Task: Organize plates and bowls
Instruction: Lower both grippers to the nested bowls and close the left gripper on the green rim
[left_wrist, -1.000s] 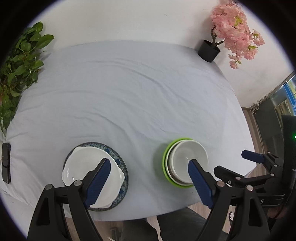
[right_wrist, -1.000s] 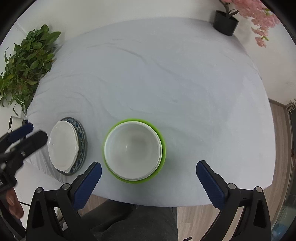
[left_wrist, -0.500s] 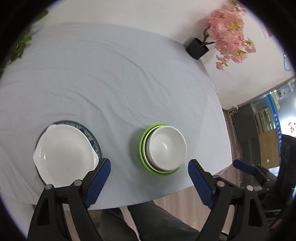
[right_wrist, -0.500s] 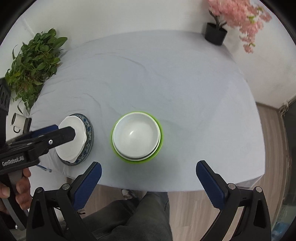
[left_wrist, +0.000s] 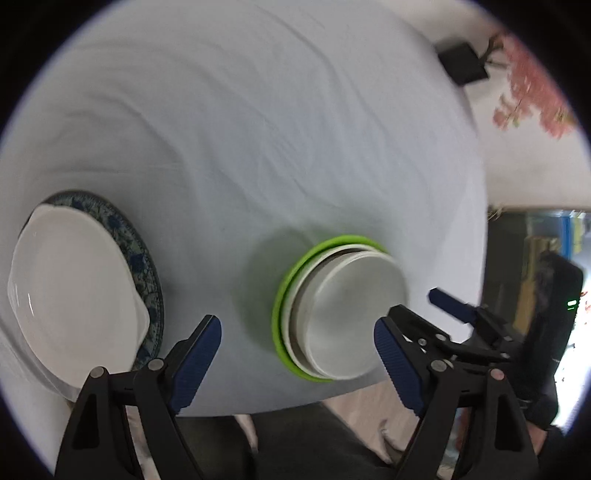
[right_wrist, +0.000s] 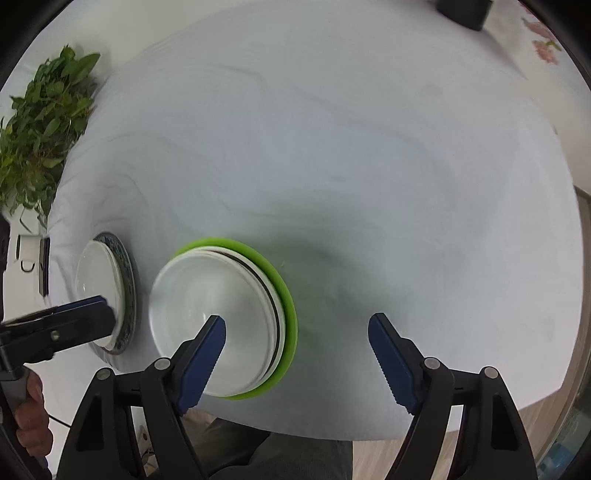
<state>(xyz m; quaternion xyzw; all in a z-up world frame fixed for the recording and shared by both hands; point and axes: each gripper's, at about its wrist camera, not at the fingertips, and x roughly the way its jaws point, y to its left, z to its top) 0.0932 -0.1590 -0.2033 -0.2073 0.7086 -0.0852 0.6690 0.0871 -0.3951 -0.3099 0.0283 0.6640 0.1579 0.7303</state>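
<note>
Hovering spread, left gripper (left_wrist: 297, 350) above cloth; right gripper (right_wrist: 297, 343), just narrowing, empty over stacked bowls (right_wrist: 218, 321).

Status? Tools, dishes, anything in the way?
Left tool open, right tool open, just narrowing, both empty. Bowl stack and plate stack untouched. Nothing in the way.

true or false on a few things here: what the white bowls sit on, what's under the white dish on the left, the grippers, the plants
1. The stacked white bowls sit on a green plate. True.
2. The white dish lies on a plain red plate. False: it lies on a blue-patterned plate.
3. The right gripper is clamped on a bowl. False: its jaws, just closing, stand open around nothing.
4. The left gripper is open. True.
5. The leafy green plant stands in the middle of the table. False: it is at the table's edge.
</note>
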